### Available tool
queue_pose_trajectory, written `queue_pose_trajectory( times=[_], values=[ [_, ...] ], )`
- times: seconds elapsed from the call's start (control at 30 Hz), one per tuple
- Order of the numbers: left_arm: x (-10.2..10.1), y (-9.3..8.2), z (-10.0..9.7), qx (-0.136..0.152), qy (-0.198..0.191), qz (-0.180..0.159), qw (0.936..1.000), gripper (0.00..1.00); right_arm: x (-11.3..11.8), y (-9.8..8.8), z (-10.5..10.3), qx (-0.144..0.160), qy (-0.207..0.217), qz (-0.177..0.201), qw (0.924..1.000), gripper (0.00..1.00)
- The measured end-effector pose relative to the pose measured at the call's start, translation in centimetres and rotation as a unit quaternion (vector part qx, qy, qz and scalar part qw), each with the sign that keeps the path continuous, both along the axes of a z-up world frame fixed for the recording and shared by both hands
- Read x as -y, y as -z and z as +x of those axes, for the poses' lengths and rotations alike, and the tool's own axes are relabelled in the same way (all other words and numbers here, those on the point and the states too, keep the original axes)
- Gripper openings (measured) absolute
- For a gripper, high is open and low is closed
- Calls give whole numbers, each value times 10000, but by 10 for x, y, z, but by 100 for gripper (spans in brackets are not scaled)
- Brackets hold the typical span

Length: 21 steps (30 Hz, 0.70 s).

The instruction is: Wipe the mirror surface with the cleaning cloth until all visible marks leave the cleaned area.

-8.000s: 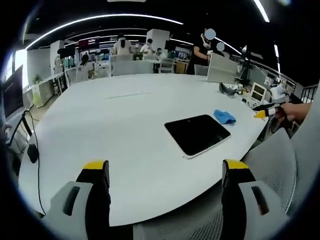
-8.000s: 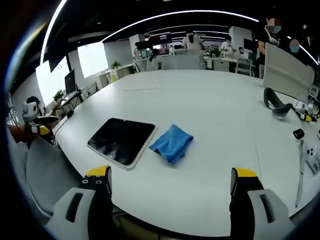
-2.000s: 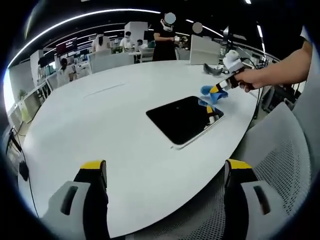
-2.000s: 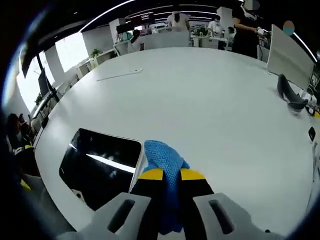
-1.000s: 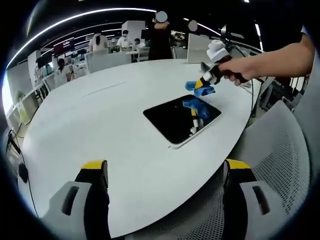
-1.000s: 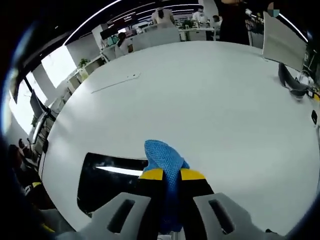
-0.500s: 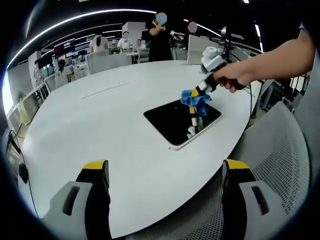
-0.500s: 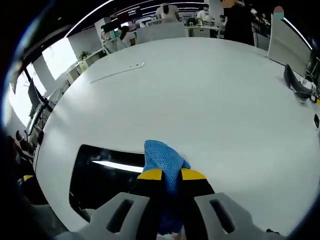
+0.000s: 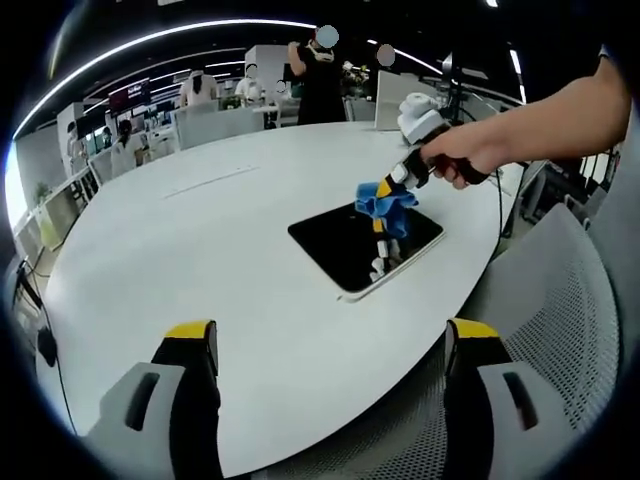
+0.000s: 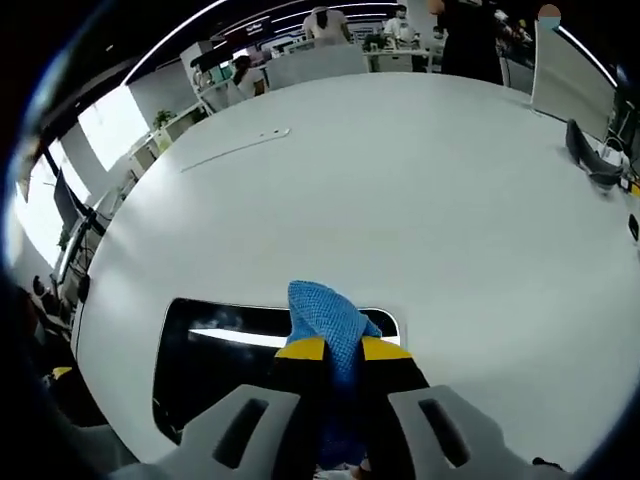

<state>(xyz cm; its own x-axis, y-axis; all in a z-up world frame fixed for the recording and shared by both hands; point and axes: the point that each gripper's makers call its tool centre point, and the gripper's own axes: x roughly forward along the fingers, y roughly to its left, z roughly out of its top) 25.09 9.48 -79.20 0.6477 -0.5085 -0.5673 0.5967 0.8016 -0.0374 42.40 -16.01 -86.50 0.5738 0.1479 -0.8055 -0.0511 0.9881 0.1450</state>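
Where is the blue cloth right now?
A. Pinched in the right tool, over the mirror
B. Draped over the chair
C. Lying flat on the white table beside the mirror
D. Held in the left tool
A: the right tool is shut on the blue cloth, with the dark mirror below it.

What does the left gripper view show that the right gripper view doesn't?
Left gripper view alone: the left tool, jaws wide apart above the table edge, a mesh chair, and the person's hand gripping the right tool.

Right gripper view alone: a dark curved object far across the table.

Both: the blue cloth, the mirror, the white table.
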Motion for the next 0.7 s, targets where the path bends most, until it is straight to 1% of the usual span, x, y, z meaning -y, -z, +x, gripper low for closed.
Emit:
queue_pose_trajectory(
  times=[0.17, 0.27, 0.43, 0.57, 0.7],
  values=[
    [2, -1, 0, 5, 13, -85, 10000, 96, -8, 1, 2, 11, -70, 13, 10000, 5],
    [3, -1, 0, -12, 22, -105, 9999, 97, -16, 0, 3, 10, -152, 167, 9997, 6],
    [4, -1, -1, -22, 46, -130, 9999, 97, -21, 0, 4, 41, -236, -8, 9997, 6],
    [4, -1, -1, -33, 64, -130, 9999, 98, -27, 0, 5, 51, -262, 3, 9996, 6],
    [5, -1, -2, -56, 77, -151, 9998, 99, -37, 0, 6, 41, -327, 23, 9995, 6]
  ],
)
